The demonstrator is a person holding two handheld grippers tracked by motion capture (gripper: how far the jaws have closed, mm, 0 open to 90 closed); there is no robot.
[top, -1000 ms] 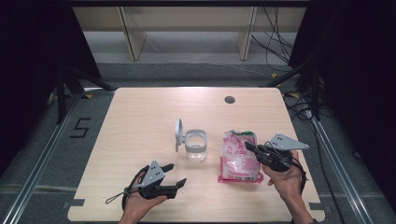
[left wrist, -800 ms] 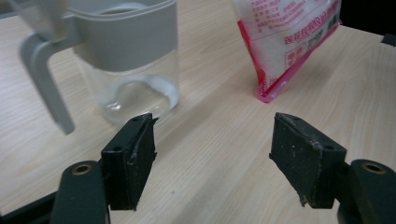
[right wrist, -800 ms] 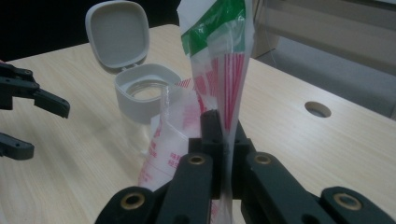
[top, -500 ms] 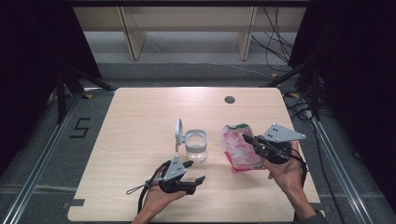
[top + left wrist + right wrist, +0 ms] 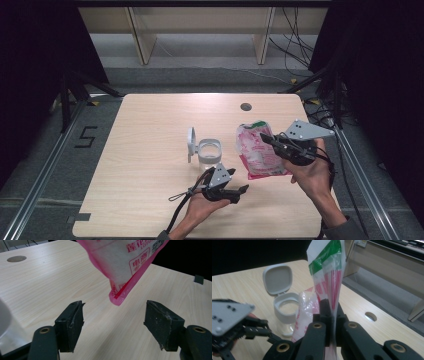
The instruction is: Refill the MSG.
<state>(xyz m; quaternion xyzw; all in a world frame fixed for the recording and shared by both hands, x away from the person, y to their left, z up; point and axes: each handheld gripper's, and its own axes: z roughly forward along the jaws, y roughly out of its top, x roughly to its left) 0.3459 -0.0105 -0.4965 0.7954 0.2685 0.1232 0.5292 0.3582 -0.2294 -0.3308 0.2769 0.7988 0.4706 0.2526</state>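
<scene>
Now, starting at the left of the high view, we see bare pale wood on the table (image 5: 145, 150), and then the clear jar (image 5: 209, 152) near the middle, standing upright with its white flip lid (image 5: 191, 144) hinged open and raised on the jar's left side. Just in front of the jar, toward the person, we find the left gripper (image 5: 242, 190), lying roughly level in the hand and pointing to the right at the bag's lower edge. Its jaws stand wide apart with nothing between them; in the left gripper view the bottom corner of the pink bag (image 5: 125, 267) hangs beyond the two black pads (image 5: 72, 322), clear of the wood and touching neither pad.

Further right in the high view we come to that same pink bag (image 5: 257, 152) (white contents, red print, a green band near the top), lifted and tilted, with its lower end near the table. The right gripper (image 5: 266, 139) holds it: in the right gripper view its jaws are pinched tight on the thin plastic just below the green band, and the bag (image 5: 329, 277) rises upright from between them. Behind the bag in that view we see the open jar (image 5: 285, 308) and, at the lower left, the left gripper (image 5: 272, 336). Near the table's far edge, above the bag, sits a round grommet hole (image 5: 245, 106).
</scene>
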